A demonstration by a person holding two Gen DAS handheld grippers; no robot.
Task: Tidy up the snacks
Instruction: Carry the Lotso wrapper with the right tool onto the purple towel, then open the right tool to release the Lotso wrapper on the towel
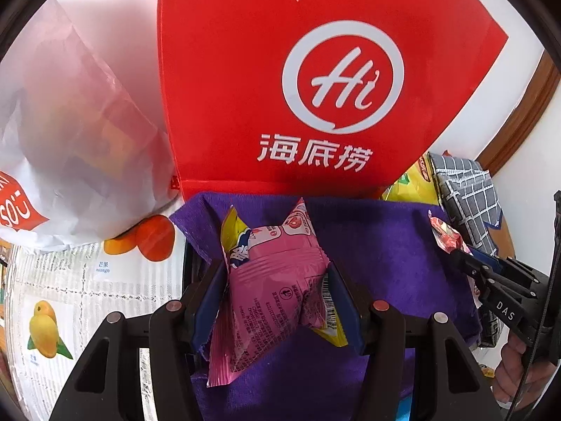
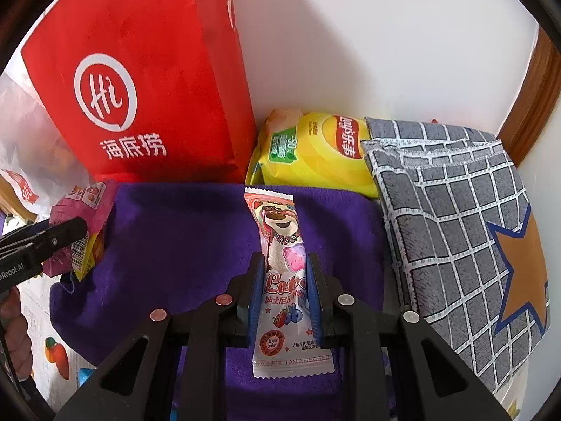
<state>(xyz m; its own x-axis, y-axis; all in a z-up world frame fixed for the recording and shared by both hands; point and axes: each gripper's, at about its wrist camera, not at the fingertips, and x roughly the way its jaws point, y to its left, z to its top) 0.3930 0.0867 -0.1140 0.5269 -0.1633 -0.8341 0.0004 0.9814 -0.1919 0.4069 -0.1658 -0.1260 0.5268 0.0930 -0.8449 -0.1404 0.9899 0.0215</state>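
Left tool (image 1: 277,291) pinching pink snack packet (image 1: 273,280) above purple cloth (image 1: 385,252). Right tool (image 2: 285,291) clamped on bear-print candy packet (image 2: 284,266), over same cloth, red bag (image 2: 140,80) behind.

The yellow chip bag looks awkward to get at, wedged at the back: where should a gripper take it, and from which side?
Probably its front edge, from above: the chip bag lies flat between the red bag and checked cloth, its right side tucked under the cloth.
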